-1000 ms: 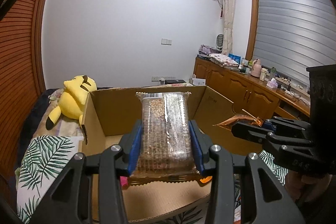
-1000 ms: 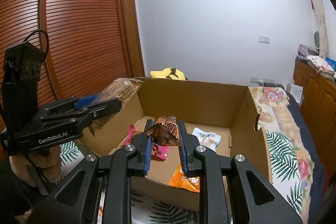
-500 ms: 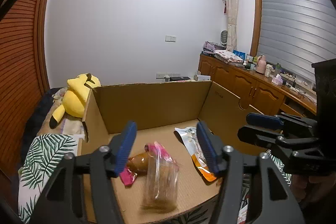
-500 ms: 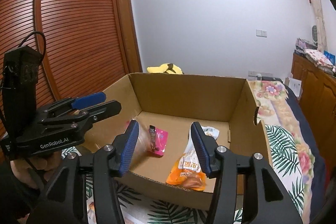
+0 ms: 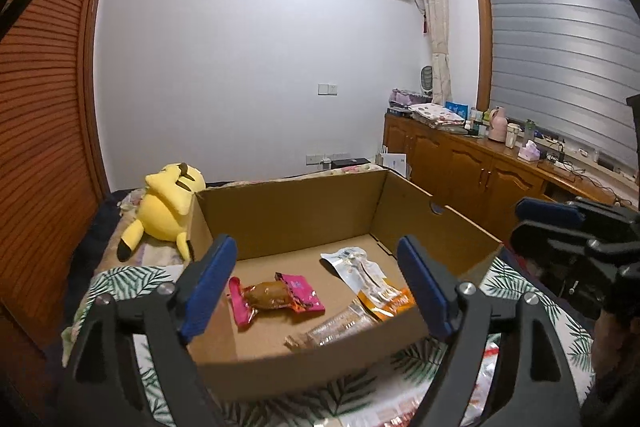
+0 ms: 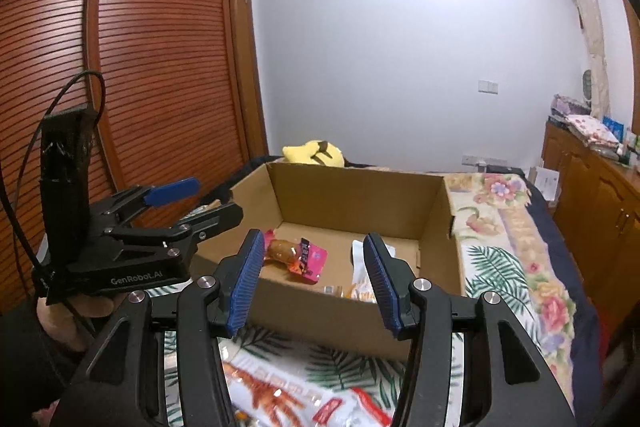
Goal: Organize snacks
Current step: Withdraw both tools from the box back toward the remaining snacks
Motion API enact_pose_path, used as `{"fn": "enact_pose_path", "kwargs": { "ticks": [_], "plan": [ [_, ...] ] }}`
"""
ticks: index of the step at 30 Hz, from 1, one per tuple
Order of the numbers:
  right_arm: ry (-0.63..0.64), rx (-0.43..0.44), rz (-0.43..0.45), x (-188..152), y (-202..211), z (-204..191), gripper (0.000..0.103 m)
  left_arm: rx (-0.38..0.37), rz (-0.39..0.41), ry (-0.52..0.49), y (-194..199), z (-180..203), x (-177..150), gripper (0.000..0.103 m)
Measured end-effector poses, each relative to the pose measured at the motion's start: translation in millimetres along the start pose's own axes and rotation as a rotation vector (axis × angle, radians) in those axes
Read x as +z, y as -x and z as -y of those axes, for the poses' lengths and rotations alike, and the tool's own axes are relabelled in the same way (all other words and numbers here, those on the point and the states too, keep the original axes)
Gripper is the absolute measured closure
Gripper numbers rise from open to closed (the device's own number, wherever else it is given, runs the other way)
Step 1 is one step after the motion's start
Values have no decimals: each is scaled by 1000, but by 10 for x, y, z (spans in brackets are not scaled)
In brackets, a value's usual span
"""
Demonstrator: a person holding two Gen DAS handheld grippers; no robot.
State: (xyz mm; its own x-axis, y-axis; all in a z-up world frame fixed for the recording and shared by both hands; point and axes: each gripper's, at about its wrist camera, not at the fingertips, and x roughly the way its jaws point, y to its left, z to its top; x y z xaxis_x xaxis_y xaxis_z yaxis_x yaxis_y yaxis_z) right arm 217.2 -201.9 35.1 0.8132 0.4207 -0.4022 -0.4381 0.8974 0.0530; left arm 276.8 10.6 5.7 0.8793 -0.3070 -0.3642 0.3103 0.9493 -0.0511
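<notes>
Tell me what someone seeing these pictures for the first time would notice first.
Probably the open cardboard box on the leaf-print bedspread, with a few snack packets on its floor: a pink one, an orange-and-white one and a clear one by the near wall. Next, the bright yellow plush toy lying just behind the box's far left corner. Both grippers, left and right, hang empty at the box's near edge, the left's jaws opening.

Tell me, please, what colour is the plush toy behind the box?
Yellow plush toy; left wrist view.
</notes>
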Motion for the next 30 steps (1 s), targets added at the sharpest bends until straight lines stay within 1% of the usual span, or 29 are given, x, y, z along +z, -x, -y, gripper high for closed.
{"fn": "enact_pose_path", "kwargs": {
  "ticks": [4,12,13,15,18,24,30],
  "plan": [
    [2,-15,11,-48,277,-89,51,4,-5,-1,238,71,-52,18],
    [-15,-36,10,-235,583,-143,49,3,-34,11,533,192,-301,18],
    [-17,-40,7,-264,603,-137,49,3,-39,12,549,199,-336,18],
    [-22,-51,3,-338,647,-115,42,8,-44,14,584,207,-411,18],
    [-46,-61,-12,-474,689,-47,35,12,-56,21,624,230,-536,18],
    [-70,-98,-39,-672,717,67,35,16,-90,53,647,205,-781,16],
    [-91,-132,-65,-830,746,165,34,24,-129,61,574,215,-921,15]
  ]
}}
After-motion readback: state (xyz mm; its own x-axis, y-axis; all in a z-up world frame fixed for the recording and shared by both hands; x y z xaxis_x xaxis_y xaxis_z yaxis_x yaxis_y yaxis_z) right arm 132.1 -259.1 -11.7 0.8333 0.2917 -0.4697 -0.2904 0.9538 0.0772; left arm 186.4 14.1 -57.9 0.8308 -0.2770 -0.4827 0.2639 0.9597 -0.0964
